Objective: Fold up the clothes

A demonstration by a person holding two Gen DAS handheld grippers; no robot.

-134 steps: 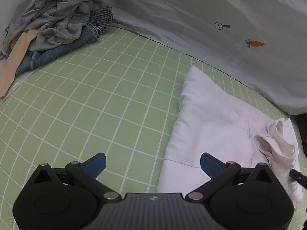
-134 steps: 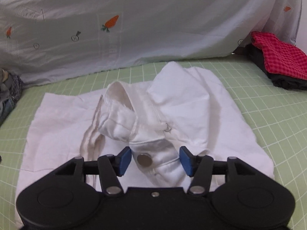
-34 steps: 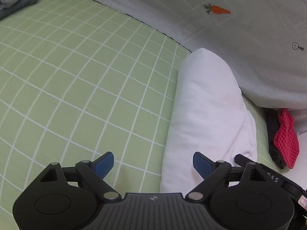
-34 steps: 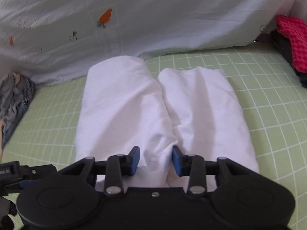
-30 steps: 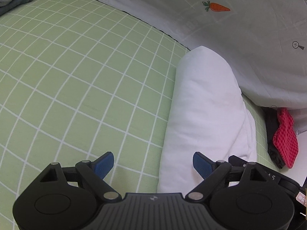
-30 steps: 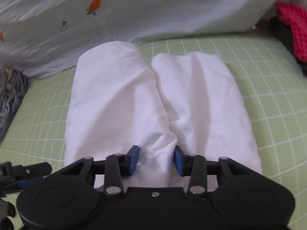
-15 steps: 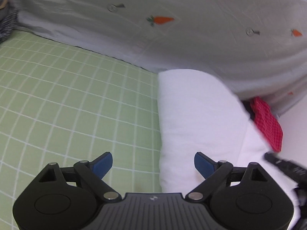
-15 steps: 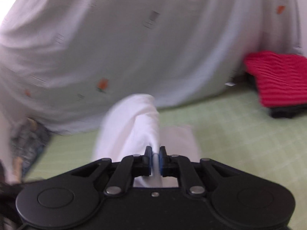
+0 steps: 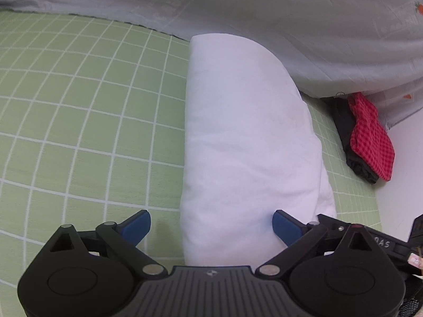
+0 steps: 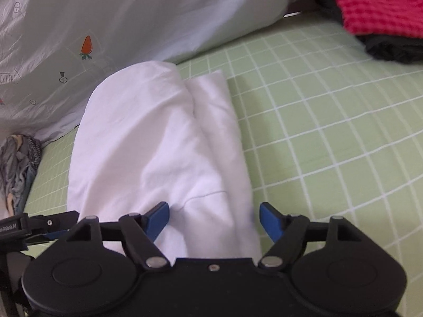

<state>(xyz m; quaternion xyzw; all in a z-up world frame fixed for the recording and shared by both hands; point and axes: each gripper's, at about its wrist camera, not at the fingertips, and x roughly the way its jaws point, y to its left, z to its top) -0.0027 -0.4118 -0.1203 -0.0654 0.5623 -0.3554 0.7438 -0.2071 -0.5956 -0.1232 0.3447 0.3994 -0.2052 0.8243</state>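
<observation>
A white garment (image 9: pixel 243 137) lies folded into a long narrow bundle on the green checked sheet (image 9: pixel 79 105); in the right wrist view (image 10: pixel 158 145) one half lies over the other. My left gripper (image 9: pixel 211 227) is open, its jaws spread across the bundle's near end, holding nothing. My right gripper (image 10: pixel 214 219) is open and empty over the same near end, beside the left one.
A red checked cloth on a dark garment (image 9: pixel 370 140) lies at the right by the wall, and shows at the top right of the right wrist view (image 10: pixel 375 8). A grey carrot-print cover (image 10: pixel 105 26) runs along the back. A clothes pile (image 10: pixel 18 163) sits at far left.
The right gripper, shut on the white cloth and lifting it half a second ago, has laid that half over the other and opened. The left gripper stayed open and turned right.
</observation>
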